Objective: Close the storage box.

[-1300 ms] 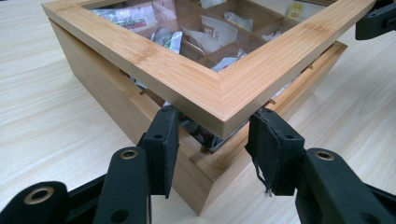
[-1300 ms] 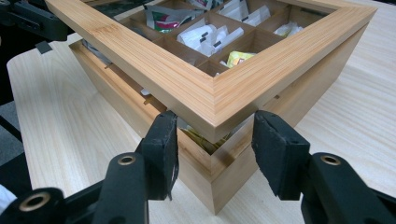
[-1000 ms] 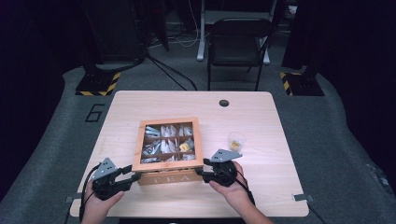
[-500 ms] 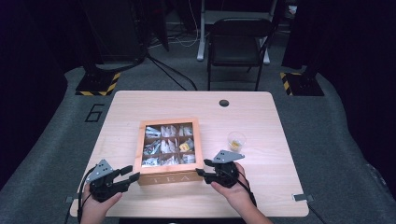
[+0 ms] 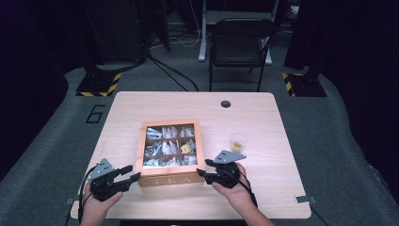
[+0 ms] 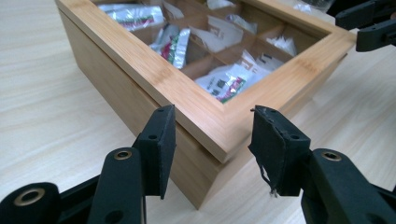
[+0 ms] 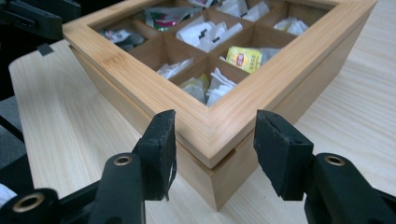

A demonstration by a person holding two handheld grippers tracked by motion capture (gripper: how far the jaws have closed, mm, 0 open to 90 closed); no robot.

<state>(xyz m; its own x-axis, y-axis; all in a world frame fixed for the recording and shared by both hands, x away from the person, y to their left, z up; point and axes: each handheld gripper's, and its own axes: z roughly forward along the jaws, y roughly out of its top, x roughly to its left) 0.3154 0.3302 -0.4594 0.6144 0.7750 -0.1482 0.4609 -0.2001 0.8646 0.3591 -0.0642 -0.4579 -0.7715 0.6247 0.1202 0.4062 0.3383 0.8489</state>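
On light wood worktop (image 5: 263, 122) sits tea box (image 5: 169, 179); my left gripper (image 5: 129, 175) & right gripper (image 5: 203, 168) open at its front corners, left jaws just widened; dark room, grey floor (image 5: 56, 141).

High view looks down and forward over the whole table (image 5: 263, 117) from the person's side. Each gripper view sits close, facing one near corner of the box (image 6: 210, 126); all share it.

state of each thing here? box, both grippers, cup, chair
wooden tea box: lid shut, tea bags visible through its window, upright on the table
left gripper: jaws have just been opening, straddling a front corner, pads apart from the wood
right gripper: open, straddling the other front corner
plastic cup: upright
folding chair: unfolded, unoccupied
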